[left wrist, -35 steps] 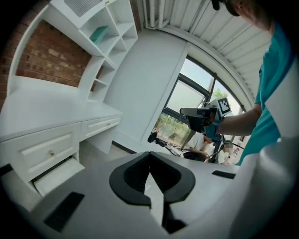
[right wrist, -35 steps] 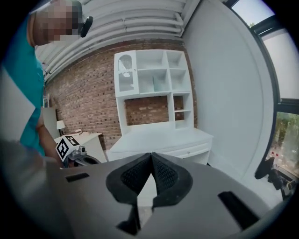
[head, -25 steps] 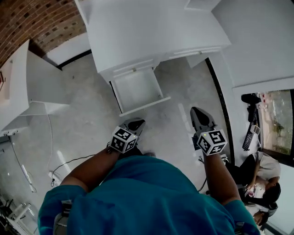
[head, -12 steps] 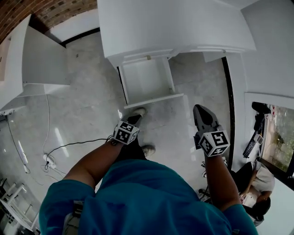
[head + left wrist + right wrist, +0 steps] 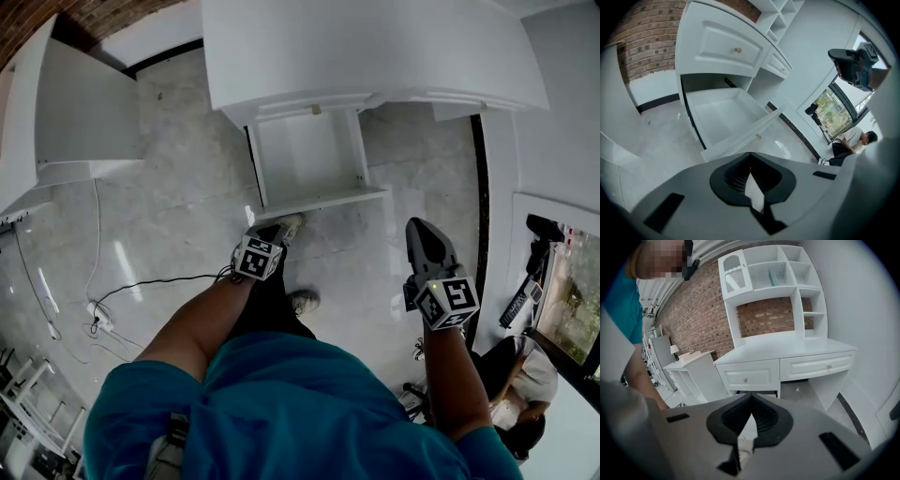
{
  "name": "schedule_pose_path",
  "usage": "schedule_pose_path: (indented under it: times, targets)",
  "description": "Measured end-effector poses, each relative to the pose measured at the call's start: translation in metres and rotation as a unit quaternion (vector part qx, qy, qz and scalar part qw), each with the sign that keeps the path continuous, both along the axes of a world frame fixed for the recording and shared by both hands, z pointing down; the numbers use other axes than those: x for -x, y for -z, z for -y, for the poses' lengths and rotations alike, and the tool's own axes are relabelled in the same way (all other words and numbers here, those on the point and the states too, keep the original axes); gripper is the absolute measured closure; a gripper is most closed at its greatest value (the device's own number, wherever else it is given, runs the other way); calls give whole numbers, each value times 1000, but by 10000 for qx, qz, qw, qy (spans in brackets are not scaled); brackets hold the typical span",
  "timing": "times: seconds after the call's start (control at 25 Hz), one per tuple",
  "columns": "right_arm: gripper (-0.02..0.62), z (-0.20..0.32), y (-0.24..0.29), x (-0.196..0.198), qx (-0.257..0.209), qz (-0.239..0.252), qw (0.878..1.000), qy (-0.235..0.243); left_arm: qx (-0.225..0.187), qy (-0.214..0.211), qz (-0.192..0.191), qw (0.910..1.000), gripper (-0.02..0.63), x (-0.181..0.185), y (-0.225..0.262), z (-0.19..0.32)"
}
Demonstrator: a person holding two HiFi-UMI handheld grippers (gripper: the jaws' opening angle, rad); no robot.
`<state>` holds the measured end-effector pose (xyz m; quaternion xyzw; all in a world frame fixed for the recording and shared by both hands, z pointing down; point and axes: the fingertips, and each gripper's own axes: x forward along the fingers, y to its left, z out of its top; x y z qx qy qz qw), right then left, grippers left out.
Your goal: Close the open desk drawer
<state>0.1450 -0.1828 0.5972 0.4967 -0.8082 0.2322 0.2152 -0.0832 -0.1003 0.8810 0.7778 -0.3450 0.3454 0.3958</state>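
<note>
The white desk (image 5: pixel 366 47) has its low drawer (image 5: pixel 309 155) pulled out over the grey floor, empty inside, with the front panel (image 5: pixel 323 202) nearest me. My left gripper (image 5: pixel 274 239) hangs shut just short of that panel, holding nothing. In the left gripper view the drawer (image 5: pixel 724 117) lies ahead past the left gripper (image 5: pixel 750 155), with a small knob (image 5: pixel 758 137) on its front. My right gripper (image 5: pixel 419 228) is off to the drawer's right, shut and holding nothing. In the right gripper view the right gripper (image 5: pixel 751 397) faces the desk (image 5: pixel 787 350) and its hutch from farther back.
A second white table (image 5: pixel 75 112) stands at the left. A cable with a power strip (image 5: pixel 98 314) lies on the floor. A seated person (image 5: pixel 525 375) and a camera on a stand (image 5: pixel 544 230) are at the right by a window. My shoe (image 5: pixel 302 302) is below the drawer.
I have stepped nearer the desk, so the drawer sits more centred in the head view. The left gripper has drawn close to the drawer front. The drawer stays open.
</note>
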Motion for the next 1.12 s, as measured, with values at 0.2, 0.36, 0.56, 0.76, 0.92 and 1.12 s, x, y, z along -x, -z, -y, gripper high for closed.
schedule_pose_path:
  times: [0.2, 0.36, 0.56, 0.76, 0.92, 1.12]
  targets:
    - [574, -1, -12, -8, 125, -27, 9999, -74, 274, 132, 20, 9995, 593, 3, -16, 7]
    - [574, 1, -16, -12, 153, -16, 9998, -120, 367, 236, 72, 9990, 594, 6, -27, 11]
    - [574, 4, -20, -15, 203, 17, 9996, -185, 385, 260, 109, 9989, 594, 7, -26, 21]
    - [574, 10, -22, -15, 233, 48, 9994, -235, 393, 359, 143, 9985, 594, 11, -26, 36]
    - [574, 14, -25, -15, 265, 73, 9993, -250, 374, 402, 146, 9984, 592, 10, -26, 48]
    - [574, 21, -27, -13, 291, 97, 9993, -233, 351, 511, 133, 9980, 594, 10, -26, 62]
